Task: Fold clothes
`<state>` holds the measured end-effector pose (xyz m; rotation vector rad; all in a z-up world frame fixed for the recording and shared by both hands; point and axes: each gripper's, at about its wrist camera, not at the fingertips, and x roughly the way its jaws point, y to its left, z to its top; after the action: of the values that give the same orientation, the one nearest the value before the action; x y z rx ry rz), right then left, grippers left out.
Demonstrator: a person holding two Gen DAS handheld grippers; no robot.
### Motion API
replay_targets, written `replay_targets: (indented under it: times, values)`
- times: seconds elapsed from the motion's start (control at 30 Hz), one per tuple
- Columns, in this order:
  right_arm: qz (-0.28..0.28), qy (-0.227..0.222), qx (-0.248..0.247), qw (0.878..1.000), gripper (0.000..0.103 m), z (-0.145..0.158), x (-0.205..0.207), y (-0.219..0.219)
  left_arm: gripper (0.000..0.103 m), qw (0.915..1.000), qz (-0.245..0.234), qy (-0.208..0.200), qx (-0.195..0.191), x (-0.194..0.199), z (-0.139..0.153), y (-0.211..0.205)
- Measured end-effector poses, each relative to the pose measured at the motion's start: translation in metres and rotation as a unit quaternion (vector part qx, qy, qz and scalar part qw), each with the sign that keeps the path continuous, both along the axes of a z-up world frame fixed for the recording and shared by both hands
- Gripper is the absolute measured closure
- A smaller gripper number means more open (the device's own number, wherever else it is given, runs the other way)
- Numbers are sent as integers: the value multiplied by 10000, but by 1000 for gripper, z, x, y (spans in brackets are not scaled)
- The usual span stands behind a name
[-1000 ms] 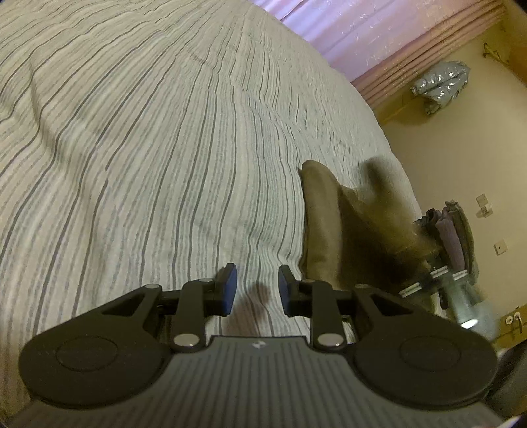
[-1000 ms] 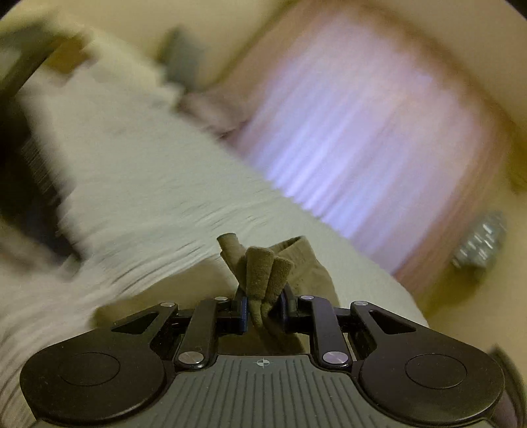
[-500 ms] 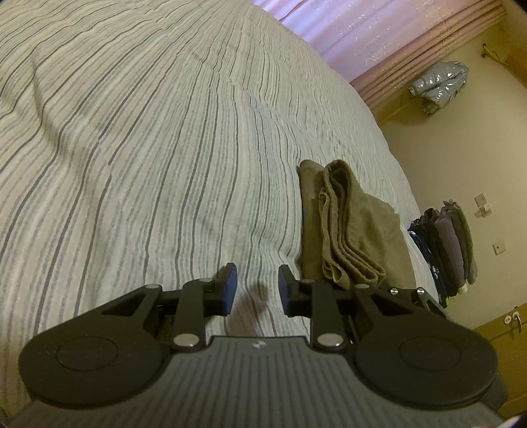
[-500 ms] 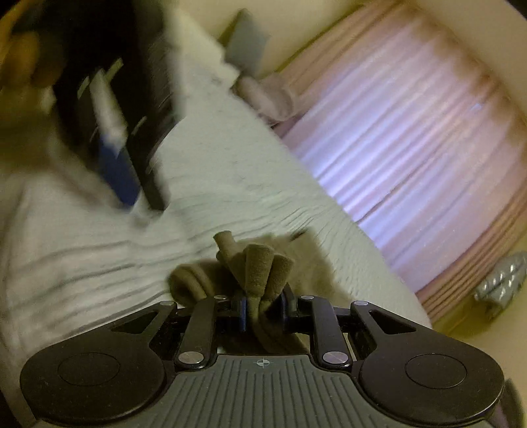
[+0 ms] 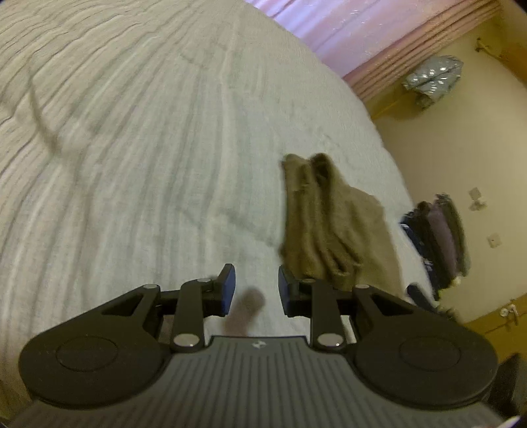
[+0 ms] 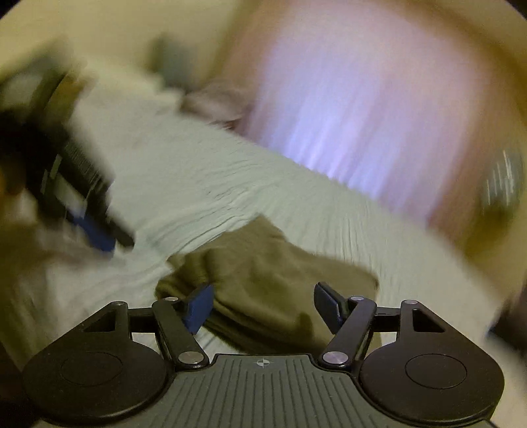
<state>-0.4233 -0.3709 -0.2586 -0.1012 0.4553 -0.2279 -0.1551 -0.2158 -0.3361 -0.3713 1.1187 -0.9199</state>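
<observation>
Our right tongs [image 6: 263, 307], clamped on the garment [image 5: 324, 219] half a second ago, now stand wide apart over it; it lies folded on the bed [image 5: 148, 148], right of centre. Our left tongs [image 5: 253, 289] stay apart, empty. This fold looks finished

The bedspread [image 5: 138, 158] is woven cloth, matt, finely ribbed with thin stripes and soft creases. The folded brown garment [image 5: 324, 217] is a thick, matt knit with a slightly fuzzy nap. The left gripper [image 5: 253, 284] and right gripper [image 6: 262, 304] are matt black plastic with ridged grey housings, shiny metal pivot pins and blue rubbery-looking pads [image 6: 199, 307]. The curtain [image 5: 332, 31] is thin pink cloth in pleats. The wall [image 5: 457, 148] is smooth and matt.
</observation>
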Motion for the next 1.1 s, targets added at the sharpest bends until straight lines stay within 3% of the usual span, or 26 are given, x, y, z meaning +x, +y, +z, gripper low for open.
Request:
replay_targets:
  times: [0.07, 0.13, 0.2, 0.23, 0.3, 0.5, 0.63, 0.77, 0.93, 1.0, 1.1]
  values:
    - [-621, -241, 1147, 9912, 45, 13, -18, -30, 79, 9997, -122, -20, -194, -3, 9, -6]
    - [-1216, -508, 2321, 9637, 69, 17, -37, -61, 77, 9990, -246, -66, -376, -5, 17, -14]
    - [-1624, -771, 3175, 9310, 69, 18, -47, -87, 77, 9981, -375, -162, -460, -6, 23, -29]
    - [-1687, -847, 3355, 9229, 69, 20, -50, -93, 77, 9975, -452, -247, -478, -8, 27, -37]
    - [-1676, -906, 3397, 9210, 70, 25, -51, -97, 77, 9959, -605, -468, -475, -14, 33, -54]
    - [-1648, -567, 3153, 9328, 70, -9, -23, -96, 79, 9814, -751, -1664, 586, -36, 21, -82]
    - [-1650, -742, 3454, 9209, 70, -16, -30, -105, 79, 9889, -601, -1278, 460, -29, 5, -67]
    - [-1632, -1028, 3840, 9030, 70, -18, -42, -116, 87, 9869, -504, -1397, 635, -26, 6, -64]
    - [-1756, -1395, 4357, 8717, 70, -15, -63, -126, 87, 9937, -270, -1082, 131, -26, 15, -47]
    - [-1780, -1448, 4338, 8713, 70, -11, -68, -126, 87, 9920, -372, -1200, -113, -31, 28, -45]
    - [-1727, -1265, 4006, 8909, 70, -5, -64, -121, 87, 9871, -729, -1408, -226, -39, 39, -55]
